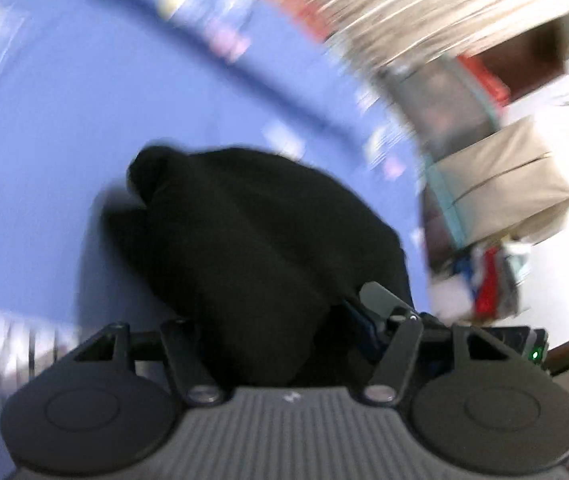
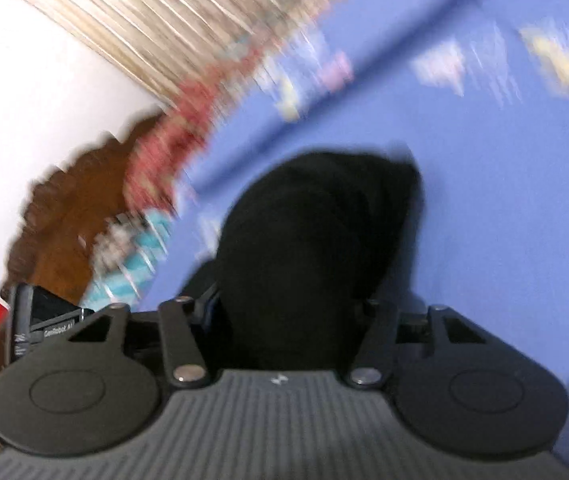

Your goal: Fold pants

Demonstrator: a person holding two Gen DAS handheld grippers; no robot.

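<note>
I see the black fabric pants [image 1: 260,248] bunched over both grippers, hiding most of the fingers, so I cannot tell how either the left gripper [image 1: 284,320] or the right gripper [image 2: 284,312] is set. The pants [image 2: 312,248] hang above the blue printed bedsheet [image 1: 44,160], which lies open from 9 to 12 o'clock. The bed edge and a tan cardboard box [image 1: 504,188] sit at 2 o'clock in my left view.

1. Left claw [image 1: 284,320]: fingertips buried under bunched black cloth; linkage arms angled inward; closure not readable.
2. Right claw [image 2: 288,320]: same pose, tips hidden by dark fabric; closure not readable.
3. Both wrist views motion-blurred.
</note>
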